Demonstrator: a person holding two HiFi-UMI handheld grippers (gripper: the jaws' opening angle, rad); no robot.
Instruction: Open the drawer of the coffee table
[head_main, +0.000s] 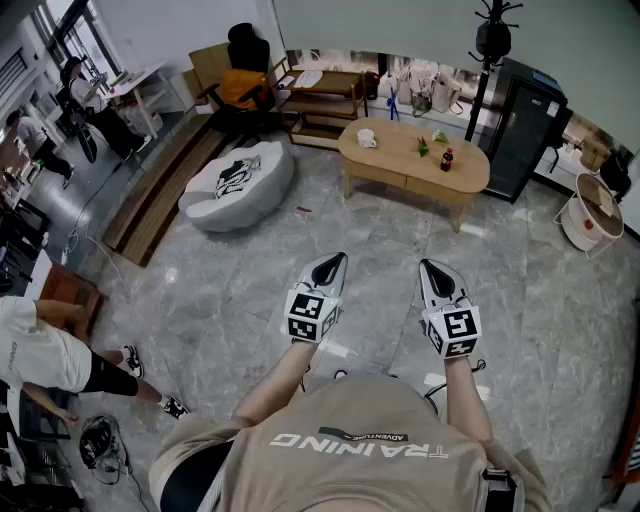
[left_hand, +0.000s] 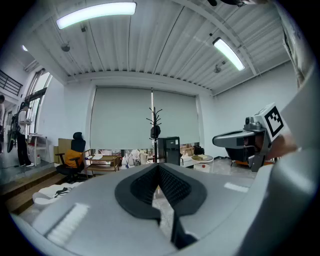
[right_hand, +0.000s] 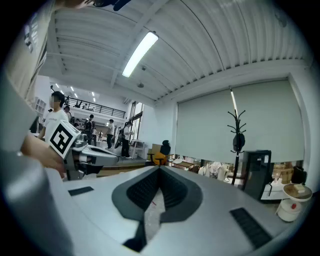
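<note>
Head view: nothing done yet. The oval wooden counter (head_main: 400, 152) sits well ahead of me across the marble floor (head_main: 230, 290), and both tools are well short of it. Its front apron, where I judge the drawer (head_main: 378, 172) is, looks flush and shut. I can't make out a handle. On top are a white cup (head_main: 367, 138) and a dark bottle (head_main: 447, 158). Left tool (head_main: 336, 262) and right tool (head_main: 428, 266) are both pinched closed, carrying nothing. Left to do: walk up, catch the drawer front, pull. Writing: my shirt (head_main: 340, 410) reads "TRAINING", with a small patch "ADVENTURE". The cube markers (head_main: 308, 315) are patterns only.

Left gripper view: left tool (left_hand: 159, 166) has its jaws together, nothing between. Right tool (left_hand: 227, 139) is alongside. The counter is mostly hidden behind my own jaws. No legible text.

Right gripper view: right tool (right_hand: 160, 169) has its jaws together, empty. Left tool (right_hand: 102, 159) is beside it. The counter is not visible, and nothing is readable.
</note>
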